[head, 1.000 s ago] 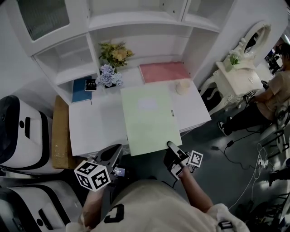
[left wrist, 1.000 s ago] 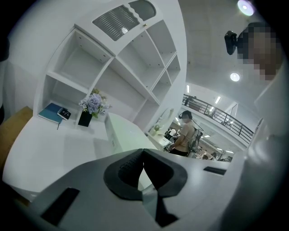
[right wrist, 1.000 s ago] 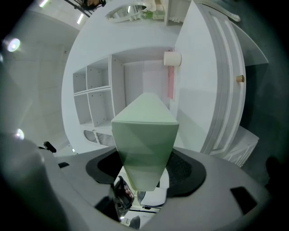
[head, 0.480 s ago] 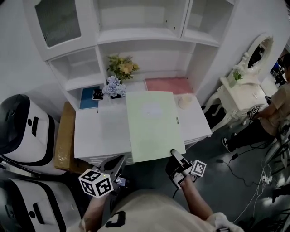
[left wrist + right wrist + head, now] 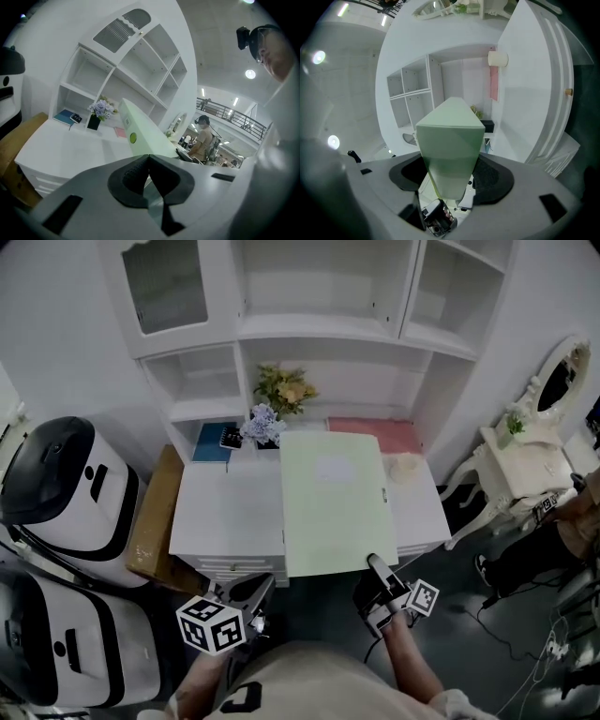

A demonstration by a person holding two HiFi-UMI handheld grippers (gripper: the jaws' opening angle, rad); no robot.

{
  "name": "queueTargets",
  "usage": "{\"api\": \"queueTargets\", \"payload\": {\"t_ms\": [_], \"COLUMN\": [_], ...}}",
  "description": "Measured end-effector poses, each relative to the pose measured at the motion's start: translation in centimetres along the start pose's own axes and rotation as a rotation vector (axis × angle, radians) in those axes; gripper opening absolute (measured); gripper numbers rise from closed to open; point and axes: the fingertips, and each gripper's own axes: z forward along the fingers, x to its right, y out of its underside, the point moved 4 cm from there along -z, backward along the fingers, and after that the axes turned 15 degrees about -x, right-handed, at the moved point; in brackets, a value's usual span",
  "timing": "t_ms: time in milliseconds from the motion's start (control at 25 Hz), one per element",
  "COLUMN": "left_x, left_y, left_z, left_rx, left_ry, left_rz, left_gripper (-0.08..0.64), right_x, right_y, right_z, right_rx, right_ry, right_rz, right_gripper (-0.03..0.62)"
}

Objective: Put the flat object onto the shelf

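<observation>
**Asker:** What is closest to you?

**Me:** My left gripper [image 5: 149, 157], low beside my body. Its jaws are pressed together and there is nothing between them. It touches nothing.

**Asker:** And the other one?

**Me:** My right gripper [image 5: 452, 176] is just off the near edge of the tabletop [image 5: 225, 517]. Its jaws stand wide and pinch the near end of the flat green folder [image 5: 333, 502], one pad against each broad face.

**Asker:** So where is the folder?

**Me:** It is held only by those right jaws. It reaches away from me over the right half of the tabletop. From my left gripper's view it rises clear of the surface, with its far end tilted up toward the shelf unit [image 5: 328, 329]. It is not on any shelf yet.

**Asker:** What lies beyond it?

**Me:** At the back of the tabletop a blue book [image 5: 212, 441] lies flat at the left. Just right of it stands a vase of purple flowers [image 5: 262, 425], near the folder's far left corner. A pink flat thing [image 5: 375, 427] shows past the folder's far right corner, and a cream round thing [image 5: 406, 468] sits near its right edge. A bunch of yellow flowers [image 5: 286, 388] stands behind the vase, in the shelf unit's lowest opening. The white compartments rise above that. A cardboard box [image 5: 155, 521] leans at the tabletop's left side.
</observation>
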Motion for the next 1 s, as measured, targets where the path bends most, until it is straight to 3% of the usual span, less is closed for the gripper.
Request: {"api": "queueTargets", "payload": {"t_ms": [360,1000], "left_x": [0.6,-0.8], "left_y": [0.0,-0.4], "left_z": [-1.0,-0.5], "left_rx": [0.017,-0.001], "left_ry": [-0.027,0.016], "left_rz": [0.002,0.015], "left_gripper": [0.014,0.014], "right_x": [-1.4,-6.2], "right_y": [-0.4,-1.1], "right_z": [0.8,2.6], "right_rx": [-0.006,0.036], "right_ry": [-0.014,-0.058], "right_rz": [0.006,-0.047], "right_gripper": [0.296,0.296]}}
